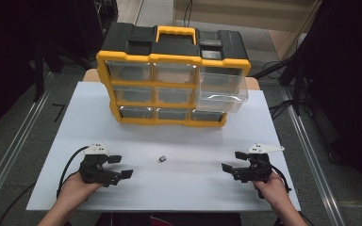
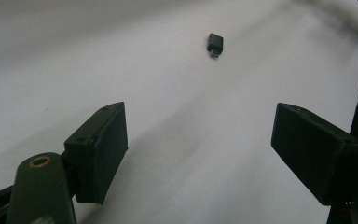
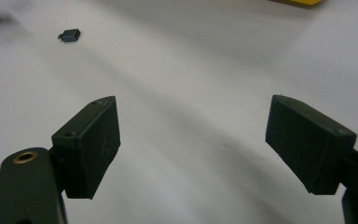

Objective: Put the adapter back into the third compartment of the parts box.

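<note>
A small black adapter plug (image 1: 161,159) lies alone on the white table top (image 1: 188,141), midway between my two grippers. In the left gripper view the adapter plug (image 2: 215,45) sits ahead of the jaws and a little right; in the right gripper view the same plug (image 3: 69,35) is far ahead at upper left. My left gripper (image 1: 120,166) rests on the table at the front left, open and empty. At the front right my right gripper (image 1: 233,161) is open and empty too. A yellow and black drawer organiser (image 1: 169,75) stands at the back, with its right-hand clear drawer (image 1: 221,92) pulled out.
The organiser's other clear drawers are pushed in. A yellow carry handle (image 1: 176,33) tops it. The table's front edge (image 1: 160,207) runs just behind my hands. Metal rails (image 1: 9,155) and dark floor flank the table.
</note>
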Demonstrator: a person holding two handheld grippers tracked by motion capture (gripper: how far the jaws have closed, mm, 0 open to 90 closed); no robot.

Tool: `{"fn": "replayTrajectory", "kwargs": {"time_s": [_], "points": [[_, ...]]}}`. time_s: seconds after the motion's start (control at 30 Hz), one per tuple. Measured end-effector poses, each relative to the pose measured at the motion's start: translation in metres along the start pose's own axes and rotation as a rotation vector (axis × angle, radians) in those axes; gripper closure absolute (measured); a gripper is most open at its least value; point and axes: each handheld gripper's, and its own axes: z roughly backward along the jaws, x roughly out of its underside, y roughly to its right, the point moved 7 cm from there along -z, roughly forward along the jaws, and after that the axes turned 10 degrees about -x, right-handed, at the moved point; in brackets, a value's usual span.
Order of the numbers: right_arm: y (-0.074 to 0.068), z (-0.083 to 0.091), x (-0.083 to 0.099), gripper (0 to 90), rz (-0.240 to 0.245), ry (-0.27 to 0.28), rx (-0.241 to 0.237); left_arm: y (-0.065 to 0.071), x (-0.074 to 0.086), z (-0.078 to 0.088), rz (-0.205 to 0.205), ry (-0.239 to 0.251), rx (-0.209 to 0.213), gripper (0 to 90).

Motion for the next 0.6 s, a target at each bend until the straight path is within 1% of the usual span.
{"fn": "replayTrajectory", "kwargs": {"time_s": [0.1,0.23,0.33,0.43,0.5,0.57,0.6], "points": [[-0.0009,-0.0008,0.0001,15.9,0.001,-0.003,-0.005,-0.0013,0.0000,0.0007,0.001,-0.001,-0.005,19.8],[-0.0020,-0.0022,-0.0005,15.9,0.009,-0.009,-0.015,-0.0012,-0.0001,0.0014,-0.002,0.009,0.005,19.8],[-0.0026,-0.0022,-0.0010,15.9,0.009,-0.007,-0.020,-0.0015,0.0004,0.0020,-0.008,0.007,0.003,19.8],[-0.0039,-0.0029,-0.0004,16.0,0.009,-0.017,-0.030,-0.0013,0.0003,0.0018,-0.009,0.006,0.005,19.8],[-0.0046,-0.0034,0.0001,16.0,0.009,-0.021,-0.036,-0.0015,0.0006,0.0015,0.002,-0.008,0.014,20.1],[-0.0048,-0.0035,0.0001,15.9,0.014,-0.022,-0.039,-0.0013,0.0009,0.0013,0.003,-0.013,0.018,20.6],[-0.0048,-0.0036,0.0001,16.0,0.014,-0.022,-0.039,-0.0005,0.0013,0.0011,-0.014,-0.016,0.008,20.6]]}}
